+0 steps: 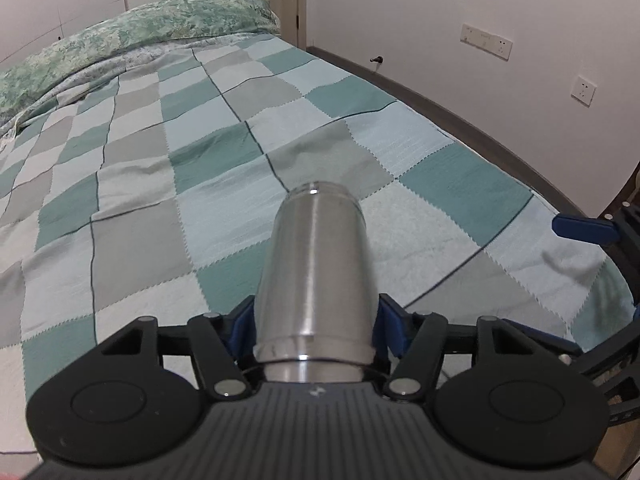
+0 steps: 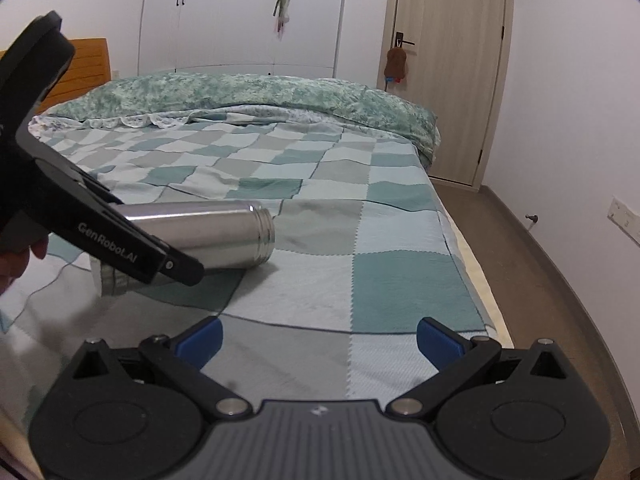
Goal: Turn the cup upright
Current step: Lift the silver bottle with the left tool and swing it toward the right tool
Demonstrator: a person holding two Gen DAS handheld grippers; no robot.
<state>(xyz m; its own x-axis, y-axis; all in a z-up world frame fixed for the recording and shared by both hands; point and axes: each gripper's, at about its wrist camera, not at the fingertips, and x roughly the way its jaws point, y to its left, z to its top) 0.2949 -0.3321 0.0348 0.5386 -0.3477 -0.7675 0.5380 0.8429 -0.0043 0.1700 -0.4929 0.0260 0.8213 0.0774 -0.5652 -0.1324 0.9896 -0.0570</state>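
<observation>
while clamped by left gripper (image 1: 316, 320) | steel flask (image 2: 208, 236) likely rigid, slick: grip mid-body | right gripper (image 2: 320, 334) spread, idle

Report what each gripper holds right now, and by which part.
The left gripper clamps the steel cup lying on the bed, jaws on its sides near the base end. The right gripper holds nothing.
</observation>
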